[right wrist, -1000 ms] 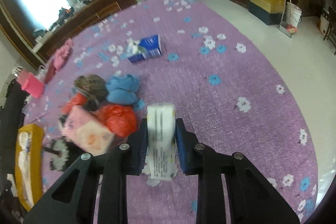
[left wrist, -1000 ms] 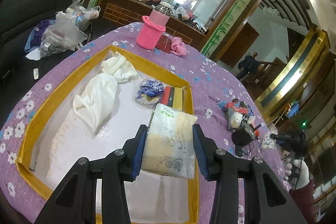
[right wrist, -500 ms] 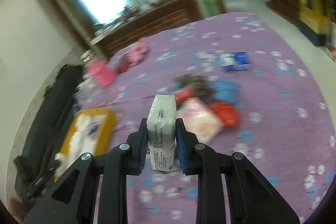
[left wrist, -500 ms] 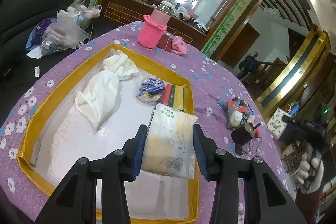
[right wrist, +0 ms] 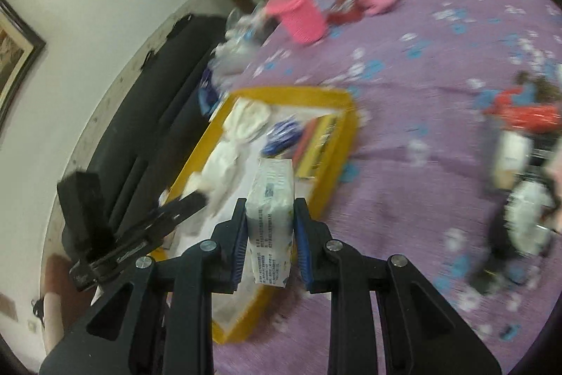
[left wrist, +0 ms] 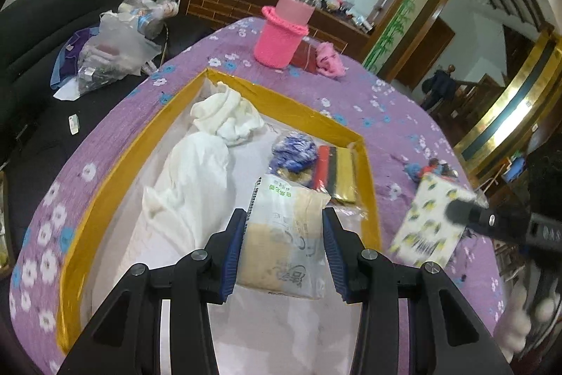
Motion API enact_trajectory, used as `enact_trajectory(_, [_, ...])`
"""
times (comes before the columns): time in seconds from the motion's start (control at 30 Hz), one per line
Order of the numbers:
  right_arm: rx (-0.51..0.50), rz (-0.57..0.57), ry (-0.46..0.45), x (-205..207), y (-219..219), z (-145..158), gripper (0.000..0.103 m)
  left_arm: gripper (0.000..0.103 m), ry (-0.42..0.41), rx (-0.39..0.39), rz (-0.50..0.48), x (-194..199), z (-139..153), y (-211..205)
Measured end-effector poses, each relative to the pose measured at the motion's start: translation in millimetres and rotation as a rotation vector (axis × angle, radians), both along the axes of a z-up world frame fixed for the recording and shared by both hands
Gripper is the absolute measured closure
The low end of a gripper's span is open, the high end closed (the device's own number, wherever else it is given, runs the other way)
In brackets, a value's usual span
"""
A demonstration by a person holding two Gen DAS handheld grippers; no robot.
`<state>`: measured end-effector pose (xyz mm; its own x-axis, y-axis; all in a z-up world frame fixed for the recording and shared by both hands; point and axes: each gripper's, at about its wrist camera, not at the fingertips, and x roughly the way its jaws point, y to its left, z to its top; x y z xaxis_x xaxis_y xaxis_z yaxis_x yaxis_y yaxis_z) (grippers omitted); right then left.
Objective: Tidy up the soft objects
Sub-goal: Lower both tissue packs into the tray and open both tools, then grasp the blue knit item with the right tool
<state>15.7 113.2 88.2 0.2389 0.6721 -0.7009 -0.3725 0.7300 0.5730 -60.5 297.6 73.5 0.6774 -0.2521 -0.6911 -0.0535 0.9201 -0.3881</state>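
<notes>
While clamped, tissue pack (right wrist: pixel 269 224) fills R tool (right wrist: pixel 269 246).

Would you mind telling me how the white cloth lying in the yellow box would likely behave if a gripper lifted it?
The white cloth lies crumpled in folds, so it would probably droop limply. It looks light, and a trailing end might drag over the yellow box rim.

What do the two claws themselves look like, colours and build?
Both match: the left claw and right claw have matte black angular fingers with triangular cut-outs, round silver screw heads at the joints and ribbed blue pads inside. No cables or sleeves show.
</notes>
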Motion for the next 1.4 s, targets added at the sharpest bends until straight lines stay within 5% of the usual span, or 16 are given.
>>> enact_trajectory(0.23, [-0.027,0.078,0.107,22,54,-42,0.080,0.058,0.095,-0.013,0.022,53,-23,6])
enact_trajectory(0.33, [-0.043,0.090,0.125,24,64,-55,0.080,0.047,0.114,-0.020,0.038,62,-29,7])
enact_trajectory(0.4, [-0.061,0.096,0.111,24,68,-59,0.080,0.038,0.114,-0.043,0.039,64,-30,9])
enact_trajectory(0.63, [-0.158,0.067,0.022,23,77,-51,0.074,0.030,0.027,-0.102,0.068,39,-15,21])
enact_trajectory(1.03, [-0.108,-0.035,-0.072,-2,20,-11,0.074,0.026,-0.067,-0.119,0.129,-33,4,22])
enact_trajectory(1.4, [-0.167,-0.198,-0.138,-40,-93,0,0.075,0.024,-0.079,-0.082,0.036,-62,26,-30])
